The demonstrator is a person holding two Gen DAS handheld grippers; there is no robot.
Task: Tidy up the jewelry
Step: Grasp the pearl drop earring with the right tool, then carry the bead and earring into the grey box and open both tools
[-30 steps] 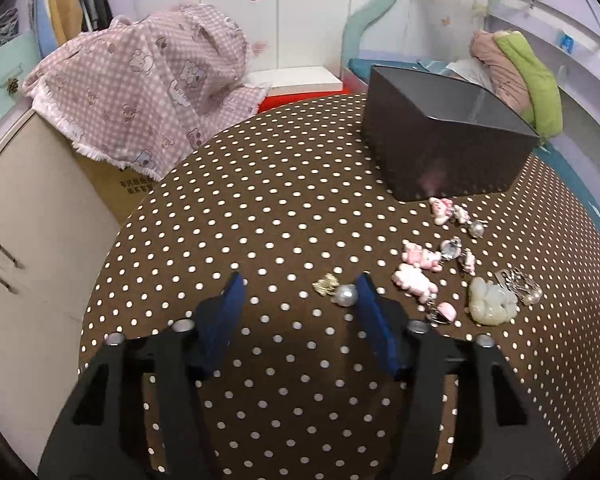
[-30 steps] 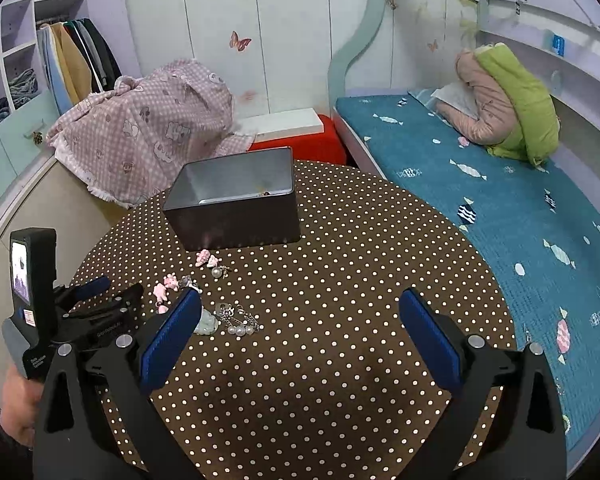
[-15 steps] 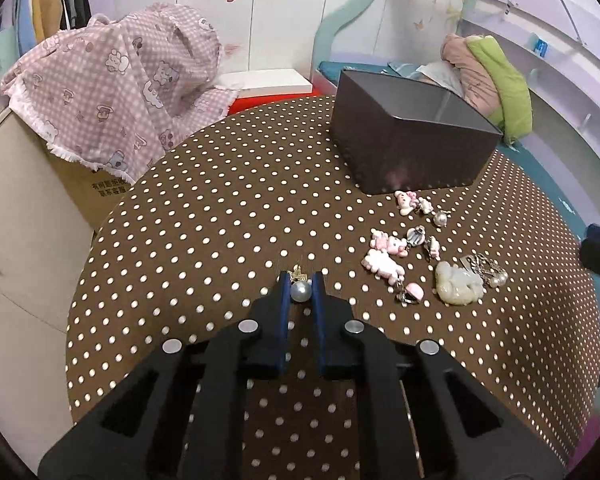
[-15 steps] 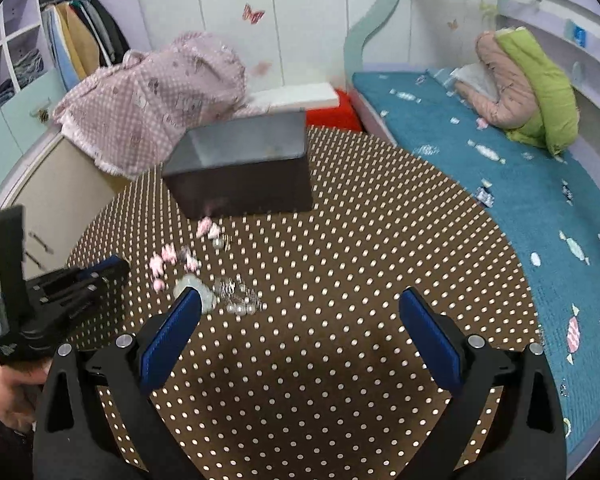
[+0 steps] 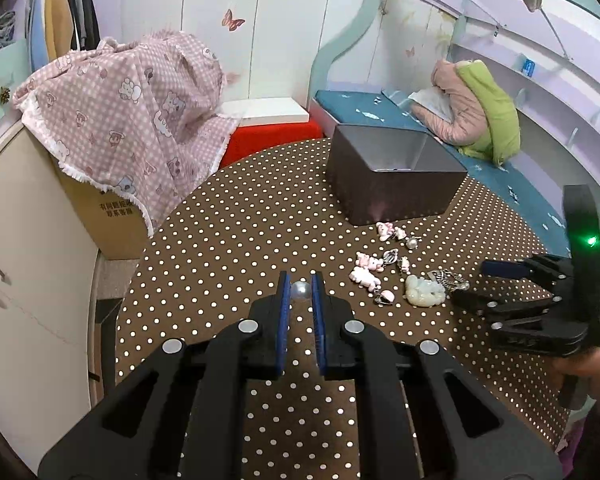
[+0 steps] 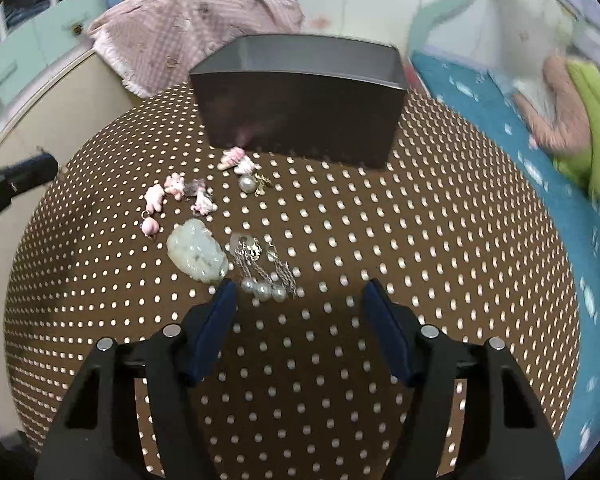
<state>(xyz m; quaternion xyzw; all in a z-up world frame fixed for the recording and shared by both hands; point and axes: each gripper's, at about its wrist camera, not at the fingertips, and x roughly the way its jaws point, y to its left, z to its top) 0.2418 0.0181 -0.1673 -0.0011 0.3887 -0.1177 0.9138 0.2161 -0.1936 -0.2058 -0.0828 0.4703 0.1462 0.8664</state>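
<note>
My left gripper is shut on a pearl earring, held above the dotted brown table. Loose jewelry lies in front of the dark grey box: pink charms, a pale jade pendant and a silver pearl chain piece. In the right wrist view my right gripper is open, low over the table, just short of the pearl chain piece, with the jade pendant to its left and the box beyond. The right gripper also shows in the left wrist view.
A pink checked cloth covers a cardboard box left of the table. A teal bed with pink and green bedding lies to the right. A white cabinet stands by the table's left edge.
My left gripper closed on the pearl earring and lifted it off the table. My right gripper moved forward and down toward the pearl chain piece, still open.
</note>
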